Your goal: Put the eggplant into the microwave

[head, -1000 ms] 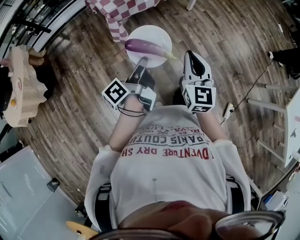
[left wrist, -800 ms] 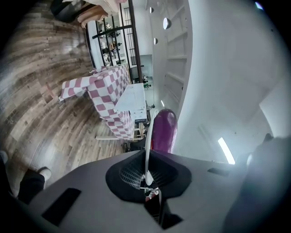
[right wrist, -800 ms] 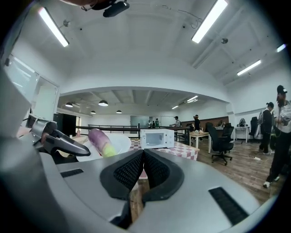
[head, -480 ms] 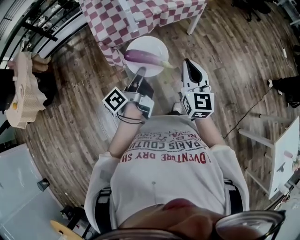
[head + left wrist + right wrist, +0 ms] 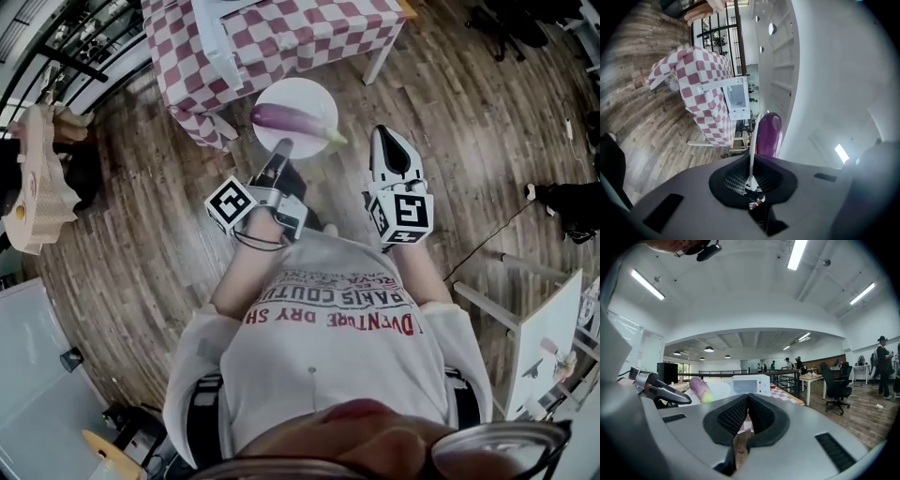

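A purple eggplant (image 5: 289,118) lies on a white plate (image 5: 314,98) held out over the wooden floor. My left gripper (image 5: 282,146) is shut on the plate's near rim. In the left gripper view the plate (image 5: 752,145) shows edge-on between the pads, with the eggplant (image 5: 768,135) beyond it. My right gripper (image 5: 388,139) is beside the plate on the right, shut and empty; its view shows the pads (image 5: 759,414) meeting. The white microwave (image 5: 750,384) stands ahead on the red-checked table (image 5: 281,37), and it shows in the left gripper view as the microwave (image 5: 737,97).
A wicker object (image 5: 37,178) lies at the left on the floor. White furniture (image 5: 553,337) stands at the right, with a cable (image 5: 487,239) across the floor. Beyond the table are an office chair (image 5: 836,380), a desk and people standing far off.
The checked table has come closer and further into the head view as the person walks toward it. Both grippers keep their pose, the left still holding the plate with the eggplant.
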### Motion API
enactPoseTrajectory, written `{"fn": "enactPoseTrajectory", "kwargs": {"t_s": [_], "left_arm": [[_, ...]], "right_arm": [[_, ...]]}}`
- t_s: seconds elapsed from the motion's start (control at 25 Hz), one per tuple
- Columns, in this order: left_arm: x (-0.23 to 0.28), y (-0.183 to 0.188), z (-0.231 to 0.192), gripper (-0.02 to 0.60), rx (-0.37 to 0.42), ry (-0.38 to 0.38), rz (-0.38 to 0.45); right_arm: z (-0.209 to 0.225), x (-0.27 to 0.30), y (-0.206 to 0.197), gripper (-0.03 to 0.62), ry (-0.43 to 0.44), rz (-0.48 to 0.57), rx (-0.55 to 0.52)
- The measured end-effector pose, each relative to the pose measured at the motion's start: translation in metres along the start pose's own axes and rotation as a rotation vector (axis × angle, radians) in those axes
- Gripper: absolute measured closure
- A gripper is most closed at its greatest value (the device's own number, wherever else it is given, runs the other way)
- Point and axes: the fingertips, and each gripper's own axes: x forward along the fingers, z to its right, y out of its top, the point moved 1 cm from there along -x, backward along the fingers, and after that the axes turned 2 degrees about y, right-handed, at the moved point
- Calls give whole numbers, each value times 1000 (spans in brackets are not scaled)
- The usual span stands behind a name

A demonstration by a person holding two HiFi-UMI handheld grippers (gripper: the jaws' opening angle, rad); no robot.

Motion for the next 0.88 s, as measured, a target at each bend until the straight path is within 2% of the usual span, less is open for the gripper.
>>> {"fn": "enactPoseTrajectory", "kwargs": {"t_s": [0.16, 0.32, 0.64, 0.88], "left_arm": [[41, 1, -4, 547, 8, 14, -29], [91, 21, -9, 547, -4, 19, -48], [193, 97, -4, 548, -18, 6, -55], [246, 155, 1, 548, -5, 7, -36]], "right_arm": [[24, 25, -4, 568, -5, -9, 10], [46, 65, -5, 568, -21, -23, 5], [79, 180, 12, 569, -43, -39, 1], [86, 262, 27, 569, -22, -34, 1]]}}
